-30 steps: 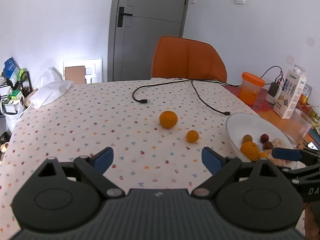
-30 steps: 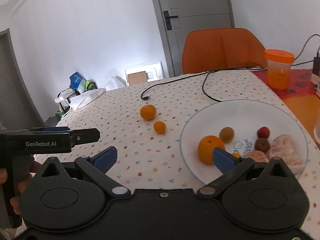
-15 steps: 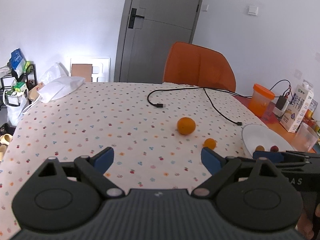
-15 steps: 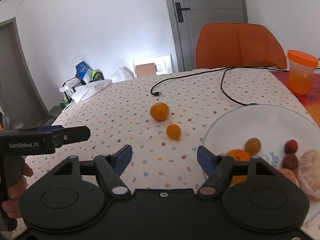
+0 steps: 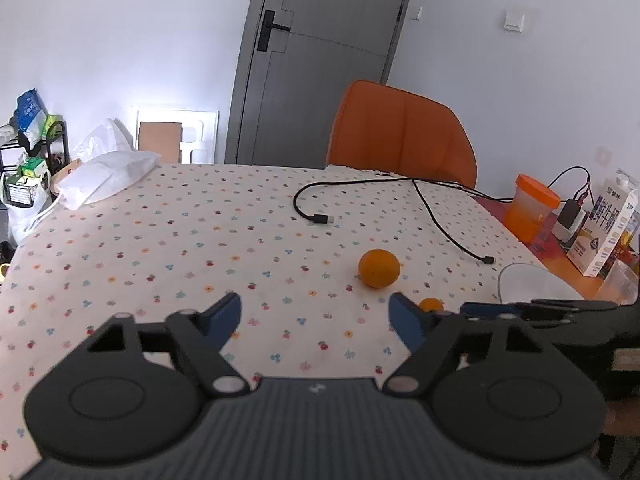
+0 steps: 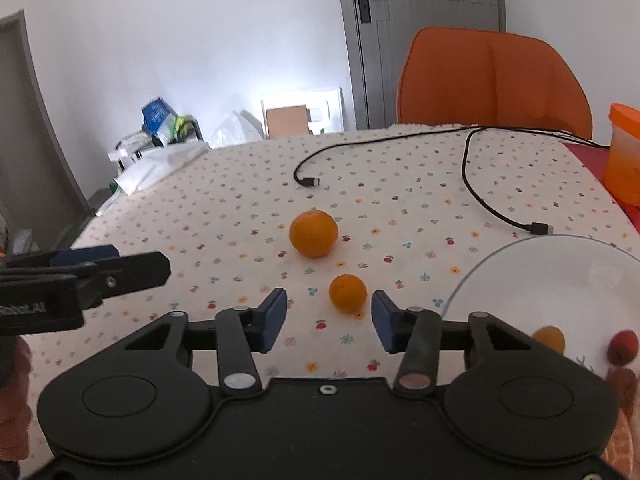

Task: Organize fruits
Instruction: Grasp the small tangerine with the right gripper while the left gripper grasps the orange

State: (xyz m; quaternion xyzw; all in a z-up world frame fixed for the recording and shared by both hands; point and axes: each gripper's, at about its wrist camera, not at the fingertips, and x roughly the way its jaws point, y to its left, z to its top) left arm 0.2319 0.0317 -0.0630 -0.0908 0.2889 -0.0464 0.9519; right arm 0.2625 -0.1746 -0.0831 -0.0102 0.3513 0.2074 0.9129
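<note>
**Op:** Two fruits not yet on the plate (image 6: 520, 256): the large orange (image 6: 314, 233) and the small orange (image 6: 347, 293), both loose on the dotted tablecloth (image 6: 400, 184). My right gripper (image 6: 329, 320) has its jaws apart and empty, lined up on the small one, not touching.

**Log:** Left?

**Op:** Left gripper (image 5: 314, 318) wide, holding nothing, over bare cloth.

**Log:** Plate contents?

**Op:** A yellowish fruit (image 6: 549, 339) and a red one (image 6: 622, 346) at least; the rest is blurred at the lens edge, probably more fruit. I judge it partly done, two oranges left.
</note>
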